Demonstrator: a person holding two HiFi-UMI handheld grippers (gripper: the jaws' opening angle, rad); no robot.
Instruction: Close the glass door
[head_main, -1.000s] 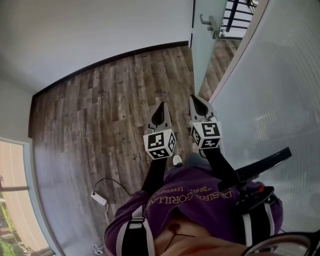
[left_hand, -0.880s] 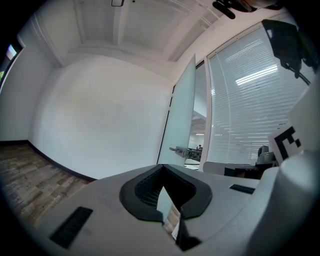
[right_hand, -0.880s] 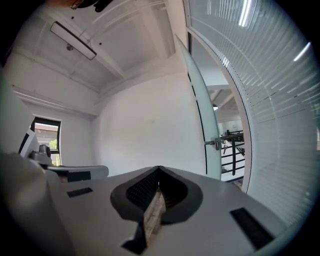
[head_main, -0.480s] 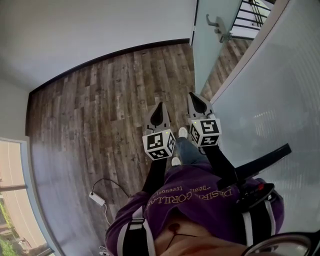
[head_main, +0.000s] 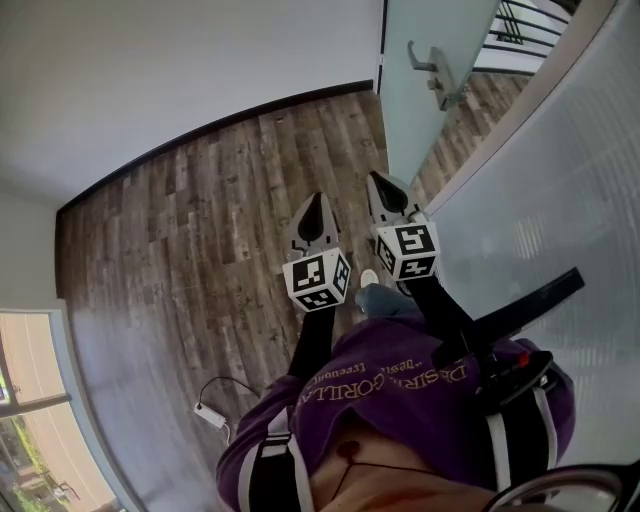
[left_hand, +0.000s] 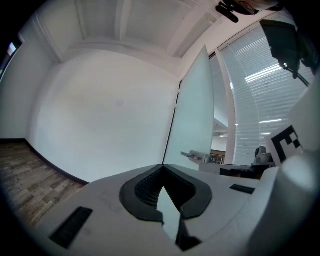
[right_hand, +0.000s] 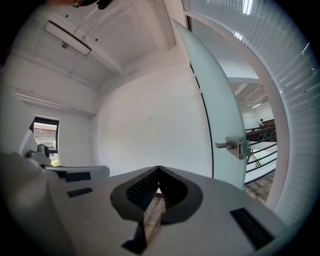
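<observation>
While I hold both tools out level above the wooden floor (head_main: 200, 230), my left gripper (head_main: 317, 212) and right gripper (head_main: 384, 195) each have their jaws pressed together at the tips, with nothing between them. Ahead and to my right, the frosted glass door (head_main: 425, 40) stands swung open, its metal handle (head_main: 432, 68) well apart from both grippers.

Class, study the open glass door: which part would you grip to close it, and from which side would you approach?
Grip the lever handle on the glass door, near its free edge. It juts out as a level bar on the room side, so the nearer right gripper probably comes in from that side, fingers above and below it.
</observation>
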